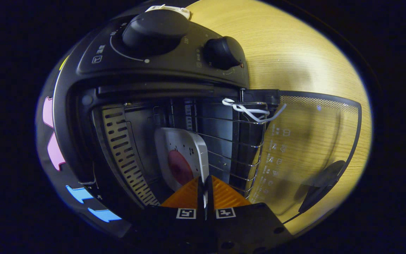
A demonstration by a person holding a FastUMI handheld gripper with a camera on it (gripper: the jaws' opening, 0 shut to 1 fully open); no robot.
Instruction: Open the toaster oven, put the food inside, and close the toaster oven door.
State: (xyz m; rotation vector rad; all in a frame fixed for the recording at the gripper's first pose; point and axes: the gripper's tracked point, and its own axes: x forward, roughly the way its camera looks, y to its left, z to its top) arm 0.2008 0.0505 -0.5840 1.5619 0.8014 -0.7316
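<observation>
The black toaster oven (160, 72) is seen rolled on its side, its glass door (305, 148) swung fully open over the wooden table (294, 53). Inside the cavity a white plate (185, 146) carrying a round red piece of food (179, 168) rests against the wire rack (240, 141). My gripper (204, 192) is shut on the plate's near rim, with the thin white edge showing between the two fingers. The fingertips sit at the mouth of the oven.
Two black knobs (153, 30) (222, 53) stick out of the control panel beyond the cavity. A white cord (252, 112) is tied around the rack's front corner. The door's dark handle (324, 180) lies at the far edge of the glass. A slotted metal wall (125, 155) lines the cavity.
</observation>
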